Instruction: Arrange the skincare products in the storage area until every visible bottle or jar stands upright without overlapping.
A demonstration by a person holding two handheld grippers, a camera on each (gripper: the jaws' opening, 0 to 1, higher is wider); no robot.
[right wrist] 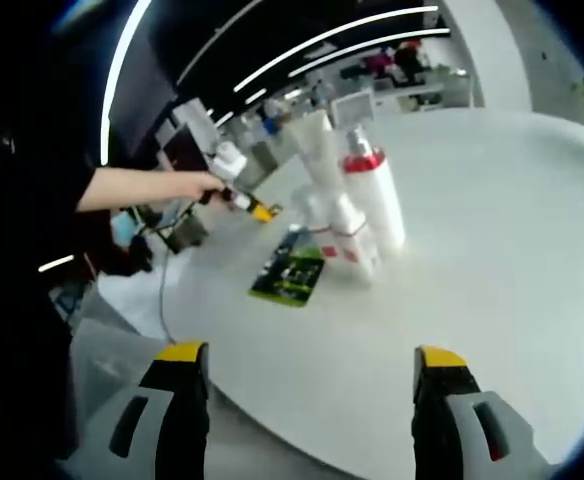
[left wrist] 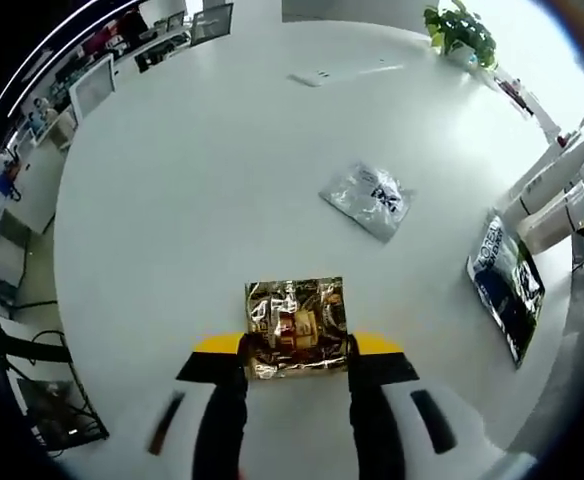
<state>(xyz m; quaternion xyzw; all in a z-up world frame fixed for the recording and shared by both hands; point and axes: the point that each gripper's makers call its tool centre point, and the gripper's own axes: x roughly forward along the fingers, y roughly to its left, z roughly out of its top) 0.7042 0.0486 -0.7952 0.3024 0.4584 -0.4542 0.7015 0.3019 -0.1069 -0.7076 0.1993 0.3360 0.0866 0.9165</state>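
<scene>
My left gripper [left wrist: 297, 352] is shut on a crinkled gold foil packet [left wrist: 296, 328], held just above the white table [left wrist: 202, 180]. A silver sachet [left wrist: 365, 200] lies flat further out, and a blue-black sachet [left wrist: 505, 285] lies at the table's right edge beside white bottles [left wrist: 562, 190]. In the right gripper view, my right gripper [right wrist: 310, 365] stands open over the table edge with nothing between its jaws. Ahead of it, white bottles with red bands [right wrist: 372, 200] stand in a cluster, and a green-black sachet [right wrist: 290, 275] lies flat to their left.
A person's arm [right wrist: 137, 187] reaches in from the left of the right gripper view. A potted plant [left wrist: 462, 30] and a sheet of paper [left wrist: 317, 77] sit at the far side of the table. Desks and monitors [left wrist: 92, 85] surround the table.
</scene>
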